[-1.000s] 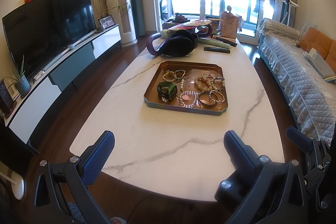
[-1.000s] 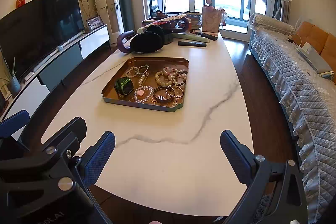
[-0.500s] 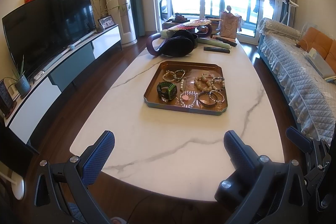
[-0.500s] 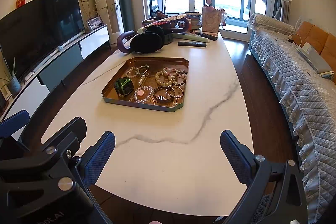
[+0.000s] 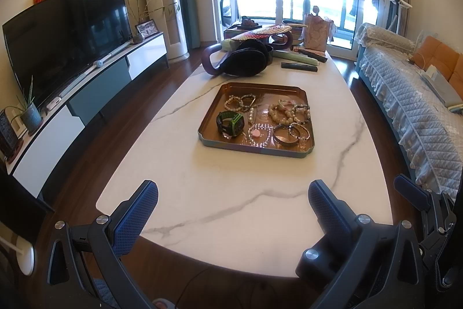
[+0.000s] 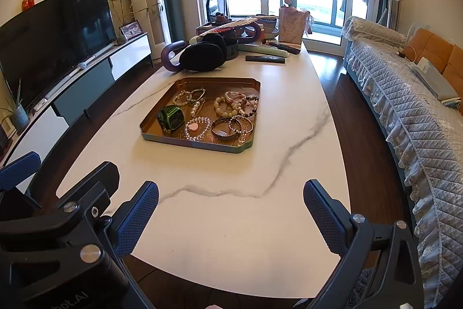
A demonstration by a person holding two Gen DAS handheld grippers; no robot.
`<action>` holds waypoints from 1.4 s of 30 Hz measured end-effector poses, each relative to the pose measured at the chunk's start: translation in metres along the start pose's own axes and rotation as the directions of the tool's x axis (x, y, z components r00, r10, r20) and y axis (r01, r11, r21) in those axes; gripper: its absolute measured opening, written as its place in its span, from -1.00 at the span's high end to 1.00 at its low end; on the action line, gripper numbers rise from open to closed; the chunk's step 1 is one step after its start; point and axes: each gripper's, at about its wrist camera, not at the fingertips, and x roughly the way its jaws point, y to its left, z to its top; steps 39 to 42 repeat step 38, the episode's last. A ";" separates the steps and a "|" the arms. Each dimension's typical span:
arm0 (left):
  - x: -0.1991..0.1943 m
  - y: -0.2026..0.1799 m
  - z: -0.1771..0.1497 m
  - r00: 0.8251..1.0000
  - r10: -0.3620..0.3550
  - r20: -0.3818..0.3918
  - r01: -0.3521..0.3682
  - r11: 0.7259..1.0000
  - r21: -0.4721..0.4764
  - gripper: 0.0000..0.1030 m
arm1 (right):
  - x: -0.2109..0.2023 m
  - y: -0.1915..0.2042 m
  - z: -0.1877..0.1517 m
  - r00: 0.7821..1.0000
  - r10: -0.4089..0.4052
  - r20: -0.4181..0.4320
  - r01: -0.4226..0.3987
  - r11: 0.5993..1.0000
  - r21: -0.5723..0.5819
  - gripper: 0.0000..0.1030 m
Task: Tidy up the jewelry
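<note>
Nothing has moved since 1.0 s ago: both grippers hold the same pose over the near end of the white marble table [image 5: 231, 193], and the jewelry lies as it did.

Left gripper [image 5: 233, 207] has its 2 blue-padded fingers [image 5: 136, 217] spread wide, gripping nothing, hovering above the table's near edge. Right gripper [image 6: 231, 210] is likewise spread wide and empty, just beside the left one; in the right wrist view the left gripper's body shows at the lower left.

Well ahead of both grippers, apart from either, sits the copper tray [image 5: 212, 112] [image 6: 150, 118], a shallow square dish with notched corners, flat on the table. Everything in it is loose in 1 undivided space. Nearest the left gripper on the tray's left side is a black and green watch [image 5: 230, 125] [image 6: 171, 118]. To its right lies a clear bead bracelet with a pink heart [image 5: 258, 132] [image 6: 196, 128], then a metal bangle [image 5: 285, 133] [image 6: 224, 128] touching a thin beaded bangle [image 6: 241, 124]. Farther back, a pale bead bracelet [image 5: 237, 103] [image 6: 185, 97] lies at the far left, and a heap of cream and dark bead bracelets [image 5: 289, 110] [image 6: 235, 104] fills the far right; how many are in the heap I cannot tell.

Beyond the tray, at the table's far end, are a black bag [image 5: 246, 62] and a dark remote control [image 5: 299, 67].
</note>
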 end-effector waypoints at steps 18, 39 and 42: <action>0.000 0.000 -0.001 1.000 0.000 0.000 0.000 1.000 0.000 -1.00 | 0.000 -0.001 0.001 1.000 0.000 0.000 0.000 1.000 0.000 -0.96; -0.002 0.000 -0.002 1.000 0.003 0.005 -0.003 1.000 0.001 -1.00 | 0.001 0.000 -0.001 1.000 0.005 -0.005 -0.005 1.000 -0.001 -0.96; -0.002 0.000 -0.002 1.000 0.003 0.005 -0.003 1.000 0.001 -1.00 | 0.001 0.000 -0.001 1.000 0.005 -0.005 -0.005 1.000 -0.001 -0.96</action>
